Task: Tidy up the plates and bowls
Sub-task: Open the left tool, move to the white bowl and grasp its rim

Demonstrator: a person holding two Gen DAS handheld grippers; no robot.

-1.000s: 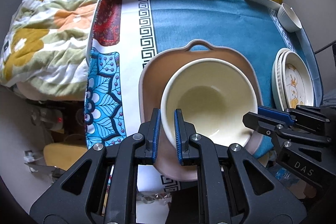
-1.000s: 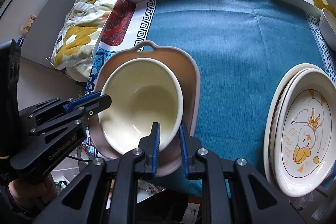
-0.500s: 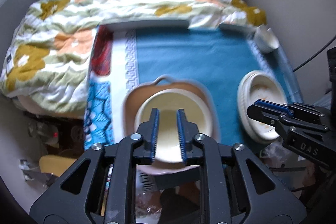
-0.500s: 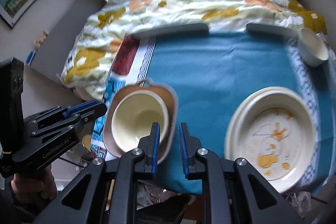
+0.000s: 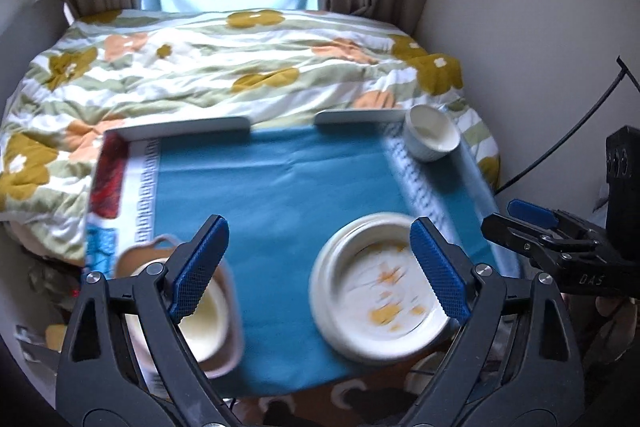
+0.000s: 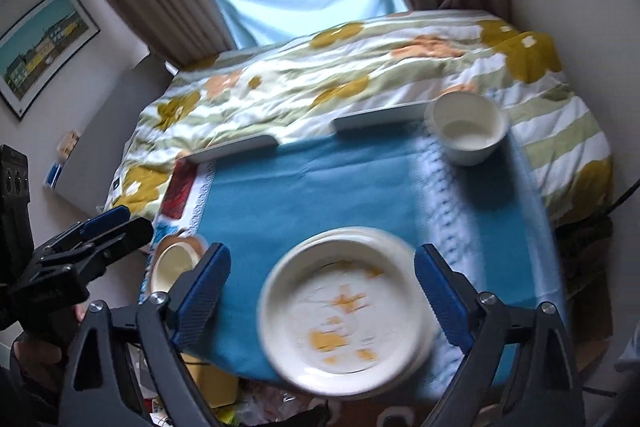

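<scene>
A cream bowl point(image 5: 202, 323) sits inside a tan handled dish point(image 5: 138, 257) at the table's front left corner. A stack of white plates point(image 6: 344, 311) with an orange picture lies at the front right, blurred. A small white bowl point(image 6: 466, 131) stands at the far right corner. My left gripper point(image 5: 319, 231) hovers high above the table, its jaws opening wide with nothing between them. My right gripper point(image 6: 322, 253) hangs above the plates, its jaws likewise opening and holding nothing. Each gripper shows at the edge of the other's view.
A blue cloth point(image 5: 280, 187) with patterned borders covers the table, which has low grey rails point(image 5: 188, 129) along its far edge. Behind lies a bed with a flowered quilt point(image 5: 240, 67), then curtains and a window. A wall and a black cable are to the right.
Both grippers were shut on the rim of the cream bowl and dish; they let go, rose and drew back from the table, and their jaws have now swung wide.
</scene>
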